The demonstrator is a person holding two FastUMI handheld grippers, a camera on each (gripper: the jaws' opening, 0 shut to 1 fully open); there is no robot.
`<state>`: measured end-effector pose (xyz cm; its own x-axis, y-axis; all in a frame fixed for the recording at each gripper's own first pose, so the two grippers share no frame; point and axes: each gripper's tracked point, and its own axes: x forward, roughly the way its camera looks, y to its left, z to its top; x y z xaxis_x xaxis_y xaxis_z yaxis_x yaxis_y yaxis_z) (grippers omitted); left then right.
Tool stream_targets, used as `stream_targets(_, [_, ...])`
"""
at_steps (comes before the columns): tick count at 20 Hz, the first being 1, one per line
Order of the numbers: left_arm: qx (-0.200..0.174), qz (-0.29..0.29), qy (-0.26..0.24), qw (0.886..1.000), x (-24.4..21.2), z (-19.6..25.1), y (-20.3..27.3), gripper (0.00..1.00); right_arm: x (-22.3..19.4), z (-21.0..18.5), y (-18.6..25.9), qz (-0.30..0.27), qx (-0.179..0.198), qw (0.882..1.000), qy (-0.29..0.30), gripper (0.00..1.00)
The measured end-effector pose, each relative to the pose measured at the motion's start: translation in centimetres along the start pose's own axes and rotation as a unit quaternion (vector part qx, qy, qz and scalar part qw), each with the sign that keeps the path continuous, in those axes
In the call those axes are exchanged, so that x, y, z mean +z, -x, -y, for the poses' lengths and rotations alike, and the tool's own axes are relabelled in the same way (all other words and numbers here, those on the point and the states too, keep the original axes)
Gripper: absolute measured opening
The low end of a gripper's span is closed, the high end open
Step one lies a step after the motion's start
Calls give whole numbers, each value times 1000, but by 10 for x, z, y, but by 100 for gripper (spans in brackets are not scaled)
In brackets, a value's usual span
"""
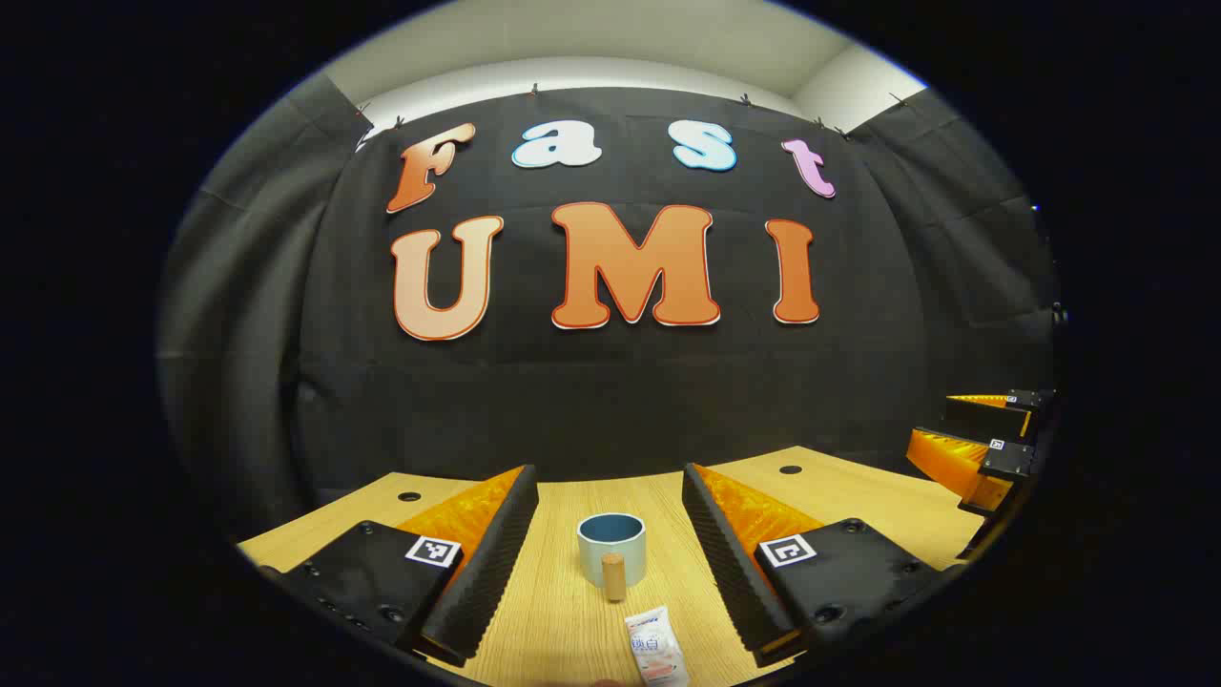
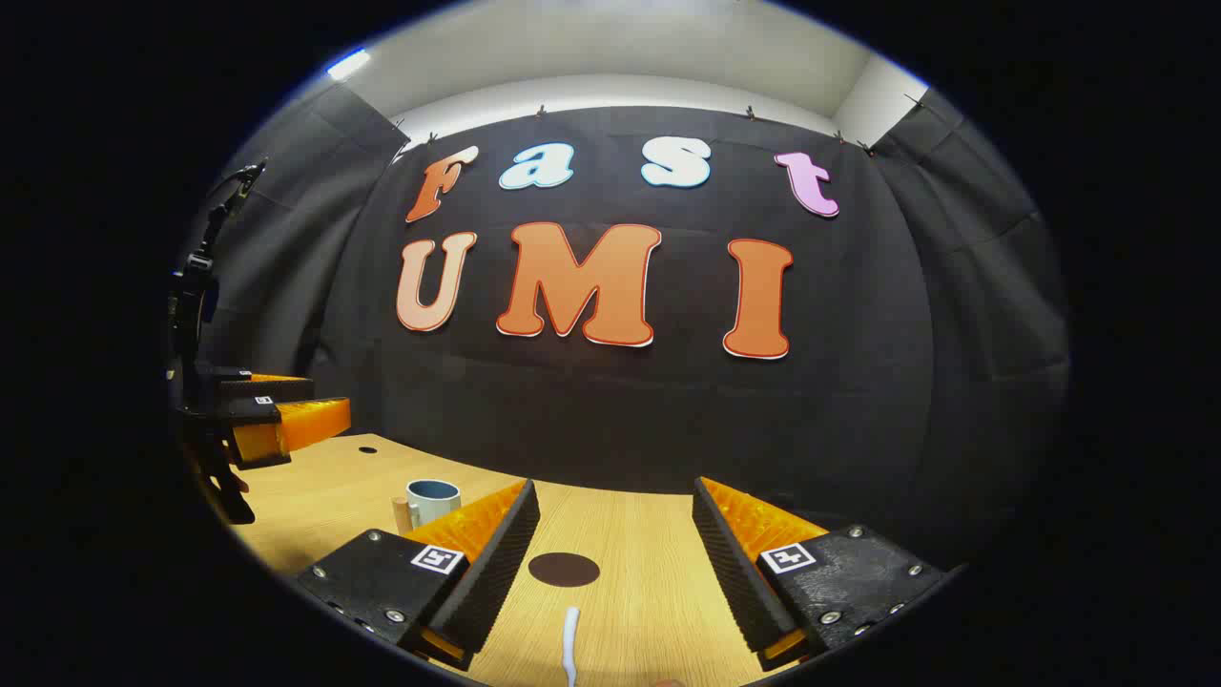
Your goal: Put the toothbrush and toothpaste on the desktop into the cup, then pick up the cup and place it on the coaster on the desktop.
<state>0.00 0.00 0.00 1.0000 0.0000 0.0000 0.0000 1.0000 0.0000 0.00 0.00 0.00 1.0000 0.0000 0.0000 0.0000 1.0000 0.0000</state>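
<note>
In the left gripper view the left gripper point(image 1: 610, 534) has its fingers point(image 1: 486, 563) spread wide apart with nothing between the pads. Framed in that gap, a pale blue cup point(image 1: 611, 549) stands upright on the wooden worktop point(image 1: 563, 620), its dark interior facing up and a short wooden handle point(image 1: 614, 576) pointing toward the camera. Nearer the camera, just right of the handle, lies a white toothpaste tube point(image 1: 654, 647) flat on the worktop — close to the cup but not touching it. At the far right edge the right gripper point(image 1: 987, 439) hangs above the worktop, its fingers parted.

In the right gripper view the right gripper point(image 2: 615, 544) is likewise wide open and empty. Between its fingers point(image 2: 730, 563) a dark round coaster point(image 2: 564, 570) lies flat on the worktop point(image 2: 649, 592), and nearer the camera the white toothbrush point(image 2: 570, 644) lies on the wood, short of the coaster. The cup point(image 2: 433, 501) stands farther left — past the left-hand finger. The left gripper point(image 2: 277, 420) shows at the far left edge.
</note>
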Motion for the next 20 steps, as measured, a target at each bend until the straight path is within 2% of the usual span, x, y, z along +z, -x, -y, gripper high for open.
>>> stream_targets(10, [-11,-8,2,1000,-6,8,-5,98,-7,-3,-1,-17,17,1000,-14,97])
stream_targets(16, [-20,-27,8,999,-19,15,-9,99,-12,-2,-3,-28,17,999,-12,97])
stream_targets(20, [-22,-53,14,998,-31,15,-12,98,-25,5,-7,-56,5,998,-5,97])
